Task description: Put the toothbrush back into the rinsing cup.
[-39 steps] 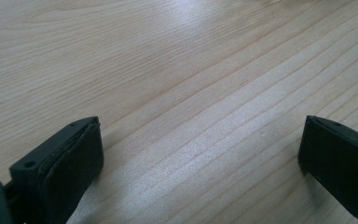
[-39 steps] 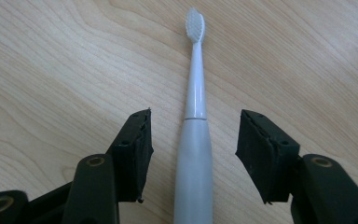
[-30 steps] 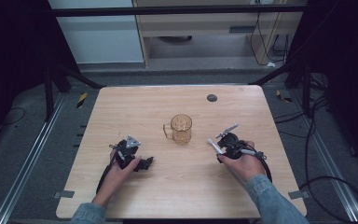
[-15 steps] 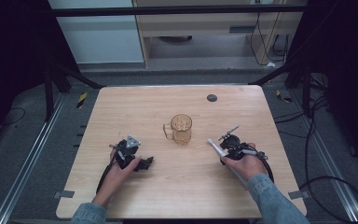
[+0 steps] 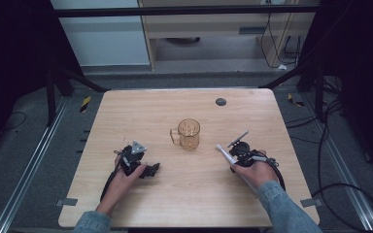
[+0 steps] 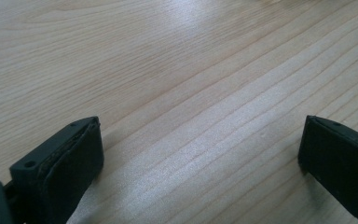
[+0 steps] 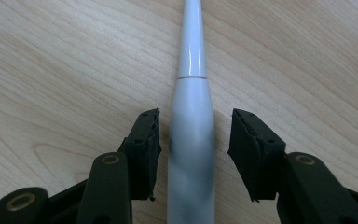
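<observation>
You're bringing the right gripper [image 7: 193, 154] down over the white wand [image 7: 192, 135], jaws spread either side of its thick handle and not yet touching it. It's lying flat on the worktop [image 5: 126, 111], just right of the amber mug [image 5: 188, 133], long axis running from your hand toward the mug with the slim end leading. It's looking stiff, light and glossy, so likely slippery: grip the fat part. Your left gripper [image 6: 200, 158], left of the mug, is sitting wide open over bare wood.
</observation>
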Action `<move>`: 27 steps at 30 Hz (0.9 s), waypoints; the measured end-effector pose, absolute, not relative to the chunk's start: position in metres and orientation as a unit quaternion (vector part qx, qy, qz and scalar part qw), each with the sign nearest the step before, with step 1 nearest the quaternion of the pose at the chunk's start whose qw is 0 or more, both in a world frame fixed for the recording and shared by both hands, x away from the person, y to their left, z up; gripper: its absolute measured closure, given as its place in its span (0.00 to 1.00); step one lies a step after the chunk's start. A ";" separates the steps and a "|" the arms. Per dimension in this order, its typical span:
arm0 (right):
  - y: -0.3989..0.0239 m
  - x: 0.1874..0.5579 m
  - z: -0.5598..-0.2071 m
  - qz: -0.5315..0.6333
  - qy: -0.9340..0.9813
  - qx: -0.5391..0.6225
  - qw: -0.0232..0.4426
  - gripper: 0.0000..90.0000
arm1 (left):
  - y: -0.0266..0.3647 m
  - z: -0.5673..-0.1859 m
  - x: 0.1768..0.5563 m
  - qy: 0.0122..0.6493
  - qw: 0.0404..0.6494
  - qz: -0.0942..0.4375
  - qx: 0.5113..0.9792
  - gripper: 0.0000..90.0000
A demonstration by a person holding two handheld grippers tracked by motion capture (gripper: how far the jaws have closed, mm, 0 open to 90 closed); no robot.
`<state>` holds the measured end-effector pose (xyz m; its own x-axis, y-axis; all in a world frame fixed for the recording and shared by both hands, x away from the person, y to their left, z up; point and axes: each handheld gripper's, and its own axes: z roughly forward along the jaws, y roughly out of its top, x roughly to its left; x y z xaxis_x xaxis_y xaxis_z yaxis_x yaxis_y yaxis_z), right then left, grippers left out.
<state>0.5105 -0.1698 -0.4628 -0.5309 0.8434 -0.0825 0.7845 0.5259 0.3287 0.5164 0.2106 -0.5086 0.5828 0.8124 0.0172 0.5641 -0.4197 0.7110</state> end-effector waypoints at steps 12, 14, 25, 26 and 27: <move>-0.170 0.514 -0.469 0.119 0.868 0.470 0.104 0.63 | 0.211 -0.509 0.516 0.418 0.339 0.183 0.823 0.00; -0.169 0.514 -0.468 0.117 0.867 0.473 0.103 0.65 | 0.211 -0.509 0.516 0.418 0.339 0.183 0.822 0.00; -0.171 0.516 -0.468 0.116 0.871 0.469 0.095 0.72 | 0.211 -0.509 0.516 0.418 0.339 0.183 0.822 0.00; -0.171 0.516 -0.468 0.117 0.870 0.469 0.094 0.72 | 0.211 -0.509 0.516 0.418 0.339 0.183 0.823 0.00; -0.171 0.516 -0.468 0.117 0.870 0.470 0.092 0.73 | 0.211 -0.509 0.516 0.418 0.339 0.183 0.823 0.00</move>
